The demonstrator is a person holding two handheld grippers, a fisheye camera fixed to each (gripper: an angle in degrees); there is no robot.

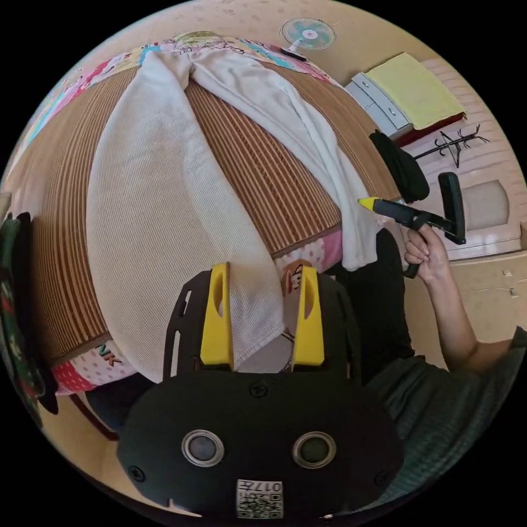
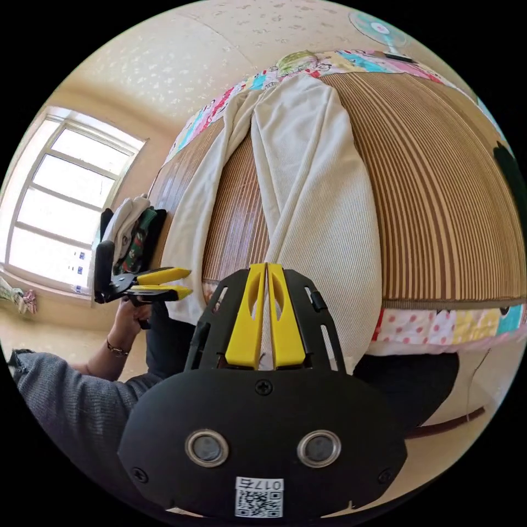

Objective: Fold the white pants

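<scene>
White pants [image 1: 164,219] spread flat on mat [image 1: 263,181]. Right gripper [image 2: 266,307] pinches one hem; left gripper [image 1: 263,313] gapes wide. Next: left must clamp other hem.

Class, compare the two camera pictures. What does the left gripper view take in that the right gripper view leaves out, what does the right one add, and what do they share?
Left gripper view: a drawer unit topped by a yellow cloth, a coat stand, and the left gripper, jaws apart at one leg's hem.
Right gripper view: a bright window, and the right gripper, jaws closed on the other leg's hem.
Shared: the white pants, the striped mat and a fan.
</scene>
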